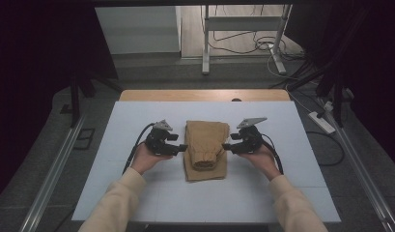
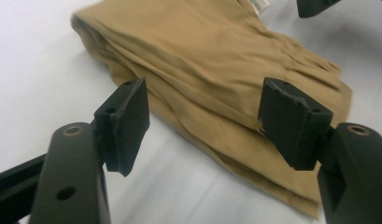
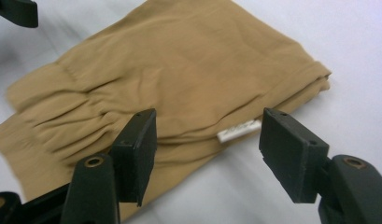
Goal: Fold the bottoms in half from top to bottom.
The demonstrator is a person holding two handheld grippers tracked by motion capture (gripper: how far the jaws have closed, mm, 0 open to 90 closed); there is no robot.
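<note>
We see a folded tan garment (image 1: 206, 150) lying mid-table on the white table cover (image 1: 137, 193), folded into a stacked bundle with a gathered, elasticated band on the top layer toward the person's side. From the high view, the left gripper (image 1: 184, 147) sits just beside the garment's left edge and the right gripper (image 1: 225, 146) just beside its right edge, both pointing inward at it, each held in a hand with a cream sleeve (image 1: 115, 203) coming in from the bottom.

In the left gripper view, we see the left gripper (image 2: 205, 114) with jaws standing wide apart, nothing pinched; the garment's (image 2: 212, 60) layered edge lies ahead of and between the pads, not pressed by them. The tip of the other gripper shows at the top right.

In the right gripper view, the right gripper (image 3: 207, 140) is likewise wide open and holds nothing. The garment (image 3: 179, 70) lies ahead of it, and a small white label (image 3: 238, 130) pokes out of the folded edge between the two pads. We can't tell whether either pad touches the cloth.

A wooden table edge (image 1: 204, 94) shows beyond the white cover.
</note>
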